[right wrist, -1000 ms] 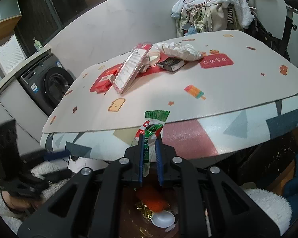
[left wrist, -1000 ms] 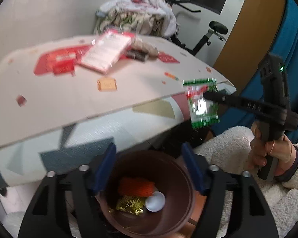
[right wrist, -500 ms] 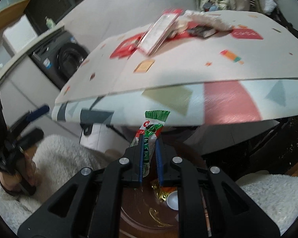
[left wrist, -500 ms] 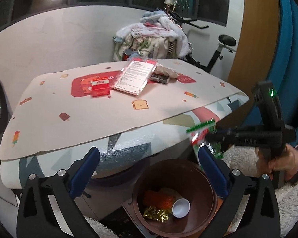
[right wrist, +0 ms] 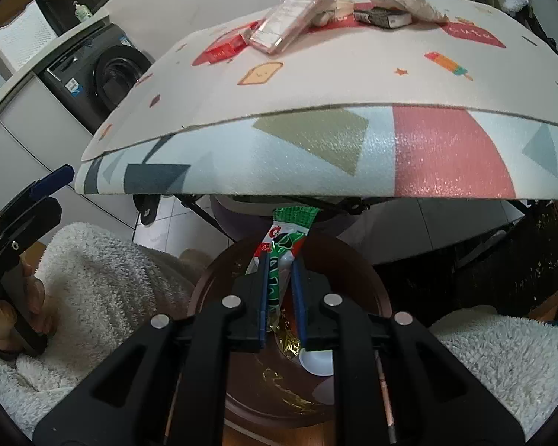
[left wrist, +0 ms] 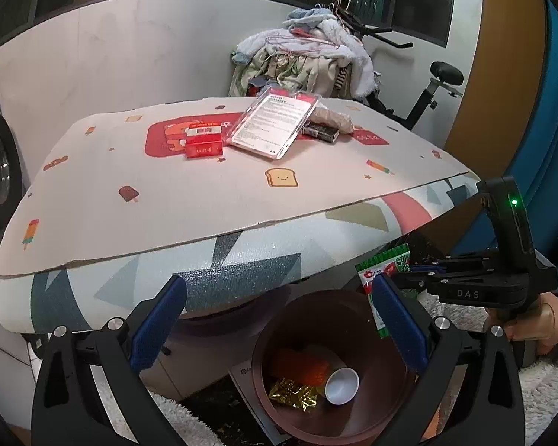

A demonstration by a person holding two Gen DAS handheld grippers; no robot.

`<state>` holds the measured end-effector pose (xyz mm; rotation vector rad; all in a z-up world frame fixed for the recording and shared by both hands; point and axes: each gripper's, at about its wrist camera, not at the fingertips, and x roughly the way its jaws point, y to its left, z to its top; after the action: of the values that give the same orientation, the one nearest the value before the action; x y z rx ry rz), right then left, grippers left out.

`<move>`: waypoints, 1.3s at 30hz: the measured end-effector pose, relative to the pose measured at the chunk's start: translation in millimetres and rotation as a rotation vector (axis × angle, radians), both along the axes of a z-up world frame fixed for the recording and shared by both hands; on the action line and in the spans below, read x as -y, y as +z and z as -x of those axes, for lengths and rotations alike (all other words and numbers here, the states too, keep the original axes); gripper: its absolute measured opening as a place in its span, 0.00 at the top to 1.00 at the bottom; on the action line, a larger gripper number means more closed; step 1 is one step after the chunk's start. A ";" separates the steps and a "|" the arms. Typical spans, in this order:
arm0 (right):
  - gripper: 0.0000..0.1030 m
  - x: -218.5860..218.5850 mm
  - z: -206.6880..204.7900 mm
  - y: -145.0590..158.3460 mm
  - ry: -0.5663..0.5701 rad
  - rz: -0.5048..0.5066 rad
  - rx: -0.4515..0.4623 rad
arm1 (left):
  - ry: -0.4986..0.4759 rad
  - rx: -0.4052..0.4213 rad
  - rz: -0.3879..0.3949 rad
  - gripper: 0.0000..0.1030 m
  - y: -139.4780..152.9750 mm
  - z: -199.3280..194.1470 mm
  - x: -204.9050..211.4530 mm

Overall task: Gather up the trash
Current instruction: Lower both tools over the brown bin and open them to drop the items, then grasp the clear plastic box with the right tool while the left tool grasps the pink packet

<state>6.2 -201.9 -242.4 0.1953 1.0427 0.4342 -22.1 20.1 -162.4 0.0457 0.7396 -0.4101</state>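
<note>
a: what's the right gripper (right wrist: 281,290) doing?

b: clenched on a green n red snack wrapper (right wrist: 279,260). blue pads pinch its lower half from both sides, top of the wrapper sticks up past the tips w/ the crimped green edge uppermost.

a: where's that vs the bin?

b: brown round bin (right wrist: 357,267) sits right under n ahead of the tips, so the wrapper hangs over its mouth. can't tell if it touches the rim. in the left wrist view the same wrapper (left wrist: 385,271) shows just above the bin's far right rim (left wrist: 353,295), partly behind the left gripper's right-side pad.

a: left gripper?

b: left gripper (left wrist: 279,319) is released, jaws spread wide, nothing between the pads. bin mouth lies between n below its two fingers.

a: what's in the bin?

b: gold foil packet (left wrist: 294,394), small white cup (left wrist: 341,385) just right of it, an orange piece (left wrist: 301,366) behind both. all at the bottom.

a: anything left on the table?

b: yep, well beyond the tips of both grippers on the patterned table mat (left wrist: 204,193): red box (left wrist: 203,145), clear blister pack w/ a printed card (left wrist: 275,126) leaning just right of it, dark small box (left wrist: 321,132) further right, n a crumpled pale bag (left wrist: 333,119) touching the dark box.

a: hands?

b: a hand (left wrist: 539,325) grips the right gripper's handle, seen at the right edge of the left view. fuzzy white fabric (right wrist: 104,271) lies under it n left of the bin.
</note>
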 end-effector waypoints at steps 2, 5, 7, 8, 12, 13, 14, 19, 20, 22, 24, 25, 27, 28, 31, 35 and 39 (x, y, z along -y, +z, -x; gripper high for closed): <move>0.83 -0.3 -0.9 -3.4 0.001 0.012 -0.014 | -0.001 -0.003 0.000 0.06 -1.1 -0.6 0.3; 0.82 -1.6 -1.9 -7.8 0.006 0.029 -0.030 | 0.003 -0.005 0.001 0.06 -1.8 -1.5 0.4; 0.80 -2.6 -1.9 -8.9 0.008 0.038 -0.032 | 0.006 -0.006 0.002 0.06 -2.3 -1.8 -0.5; 0.79 -3.0 -1.7 -9.4 0.006 0.047 -0.032 | 0.007 -0.007 0.003 0.06 -2.5 -2.2 -0.8; 0.61 -2.2 -1.8 -9.9 -0.010 0.067 -0.034 | 0.012 -0.009 0.004 0.06 -2.4 -2.2 -1.6; 0.50 -1.5 -1.7 -9.0 -0.018 0.071 -0.028 | 0.013 -0.010 0.005 0.06 -2.4 -2.0 -1.9; 0.39 -0.1 -0.7 -6.3 -0.028 0.072 -0.010 | 0.014 -0.010 0.006 0.06 -2.6 -2.8 -2.8; 0.09 3.7 -0.5 1.1 -0.065 0.091 0.035 | 0.027 -0.018 0.010 0.06 -3.7 -5.0 -4.6; 0.08 4.5 -0.7 2.2 -0.072 0.094 0.042 | 0.029 -0.018 0.012 0.06 -3.9 -5.3 -5.1; 0.07 4.6 -0.9 4.2 -0.073 0.100 0.054 | 0.033 -0.018 0.019 0.06 -3.8 -5.6 -6.5; 0.06 3.2 -0.8 5.8 -0.073 0.114 0.066 | 0.034 -0.019 0.020 0.06 -3.9 -5.6 -7.0; 0.06 1.9 -0.6 6.8 -0.072 0.123 0.074 | 0.032 -0.019 0.020 0.06 -3.9 -5.6 -7.0; 0.06 -0.1 -0.2 8.1 -0.072 0.138 0.085 | 0.030 -0.016 0.016 0.06 -4.0 -5.5 -7.1; 0.06 -0.4 0.1 8.5 -0.074 0.144 0.091 | 0.028 -0.014 0.013 0.06 -4.1 -5.6 -6.7; 0.06 -0.1 0.4 9.3 -0.082 0.157 0.102 | 0.024 -0.011 0.005 0.06 -4.6 -5.1 -5.3; 0.06 2.3 -0.7 9.4 -0.096 0.159 0.104 | 0.022 -0.015 -0.001 0.06 -5.5 -5.6 -3.9; 0.06 3.8 -1.3 8.9 -0.109 0.159 0.102 | 0.015 -0.018 -0.003 0.06 -5.9 -5.3 -2.2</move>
<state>7.5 -205.7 -233.4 0.0868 0.9566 0.2585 -16.9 22.4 -168.4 0.0389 0.7577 -0.3956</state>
